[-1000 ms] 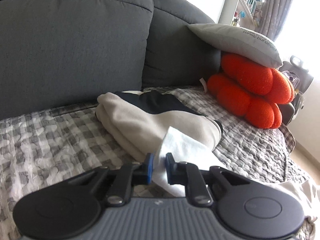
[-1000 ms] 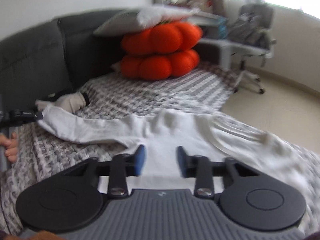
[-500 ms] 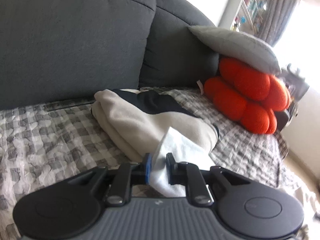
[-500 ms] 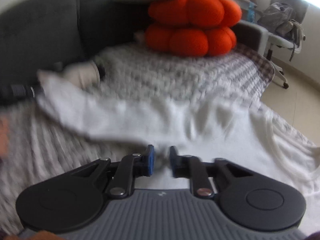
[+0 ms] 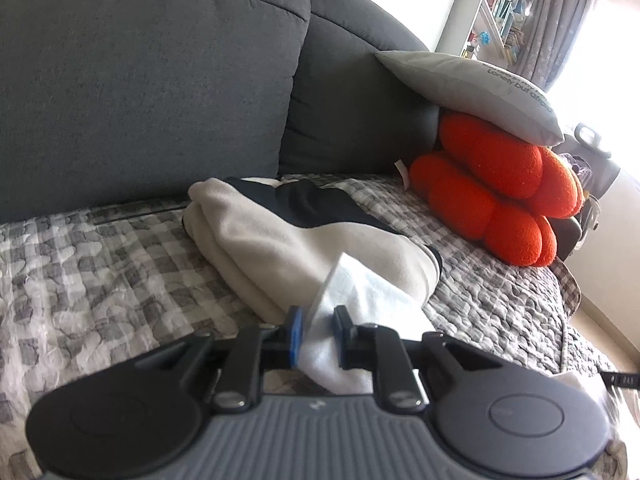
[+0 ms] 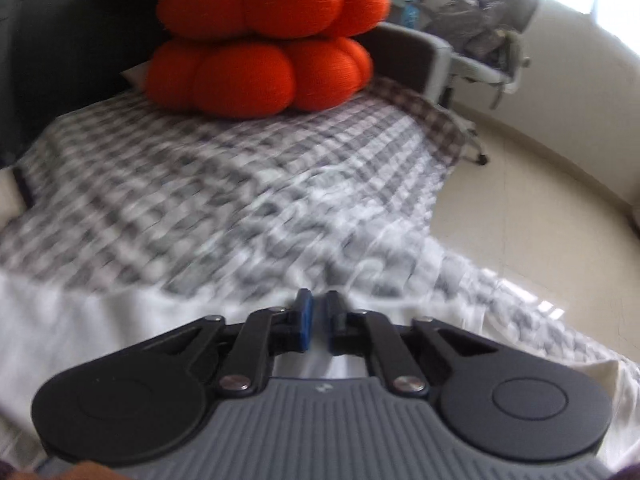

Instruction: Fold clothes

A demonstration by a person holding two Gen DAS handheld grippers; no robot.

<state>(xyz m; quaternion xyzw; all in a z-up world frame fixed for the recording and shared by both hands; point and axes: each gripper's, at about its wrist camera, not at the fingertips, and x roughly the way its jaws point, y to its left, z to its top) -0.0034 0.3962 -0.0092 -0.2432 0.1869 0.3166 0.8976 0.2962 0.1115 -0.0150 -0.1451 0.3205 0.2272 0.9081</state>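
the left gripper (image 5: 316,330) has its jaws clamped on a bunched corner of the white garment (image 5: 360,300), the cloth rising out of the pinch toward 1 o'clock. judged purpose: this end serves as the anchor, kept taut so the other end can be drawn out square.

the right gripper (image 6: 316,322) shows its jaws drawn together on an edge of the same white garment (image 6: 100,320), which lies across the lower part of the right wrist view, spreading from 9 o'clock to 4 o'clock. the view is blurred, so how much cloth is caught cannot be told; a thin fold appears to sit between the pads.

a folded cream and black garment (image 5: 280,236) lies on the checked sofa cover (image 5: 100,264), just behind the left gripper at 12 o'clock. judged: a finished item set toward the backrest to keep the front free.

orange cushions (image 6: 260,40) with a grey pillow (image 5: 472,88) on top are stacked at the far end, at 1 o'clock, well apart from the work.

risk: a shallow pinch at the right may slip under tension.
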